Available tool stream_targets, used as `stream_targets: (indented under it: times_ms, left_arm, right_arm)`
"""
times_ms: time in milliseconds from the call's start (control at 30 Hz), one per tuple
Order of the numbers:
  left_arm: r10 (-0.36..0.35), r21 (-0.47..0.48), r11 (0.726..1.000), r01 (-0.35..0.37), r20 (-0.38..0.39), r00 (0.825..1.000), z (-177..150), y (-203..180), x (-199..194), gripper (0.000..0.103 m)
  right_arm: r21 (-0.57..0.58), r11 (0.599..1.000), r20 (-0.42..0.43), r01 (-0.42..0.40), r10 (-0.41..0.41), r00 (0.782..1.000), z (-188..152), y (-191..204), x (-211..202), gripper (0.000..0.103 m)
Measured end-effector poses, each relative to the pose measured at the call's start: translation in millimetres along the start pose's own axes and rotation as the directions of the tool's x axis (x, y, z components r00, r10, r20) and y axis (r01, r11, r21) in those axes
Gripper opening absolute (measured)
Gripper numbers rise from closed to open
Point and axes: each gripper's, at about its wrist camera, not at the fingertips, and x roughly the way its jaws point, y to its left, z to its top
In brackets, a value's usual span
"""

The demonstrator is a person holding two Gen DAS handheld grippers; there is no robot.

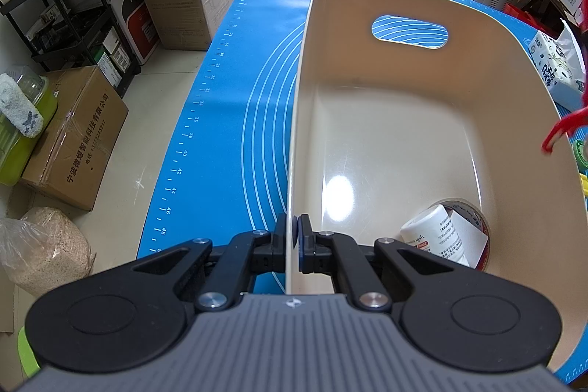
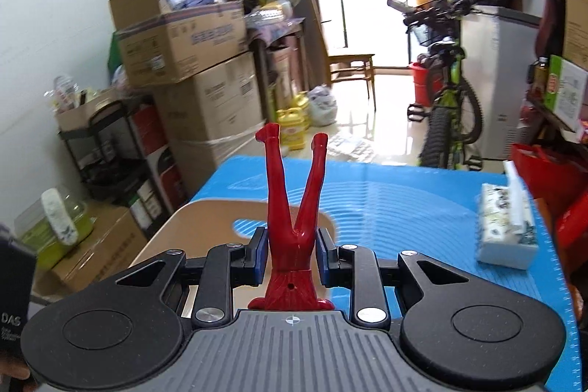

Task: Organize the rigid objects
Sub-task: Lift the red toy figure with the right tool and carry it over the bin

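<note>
Clamped on the near wall of the beige basket (image 1: pixel 488 90), the left gripper (image 1: pixel 294 237) has its jaws pinched almost together, one pad inside and one outside. Inside the basket lie one white bottle (image 1: pixel 437 230) and one tape roll (image 1: pixel 477 226). Above the blue mat (image 2: pixel 404 201), the right gripper (image 2: pixel 292 252) grasps one red figure (image 2: pixel 294 215) at the waist, legs pointing up. One tissue pack (image 2: pixel 507 226) sits to the right.

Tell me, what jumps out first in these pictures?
A shiny red plastic figure, legs pointing up, is clamped in the right gripper above the blue mat. The left gripper pinches the rim of a big cream plastic bin, where a white bottle lies in the near corner.
</note>
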Motion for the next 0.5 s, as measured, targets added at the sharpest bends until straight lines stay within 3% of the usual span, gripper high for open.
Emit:
stream_targets:
  times_ms: [500]
  left_arm:
    - [0.0, 0.001, 1.0, 0.0, 0.0, 1.0, 0, 0, 0, 0.006]
  right_arm:
    - [-0.032, 0.994, -0.131, -0.1, 0.095, 0.987, -35, 52, 29, 0.036]
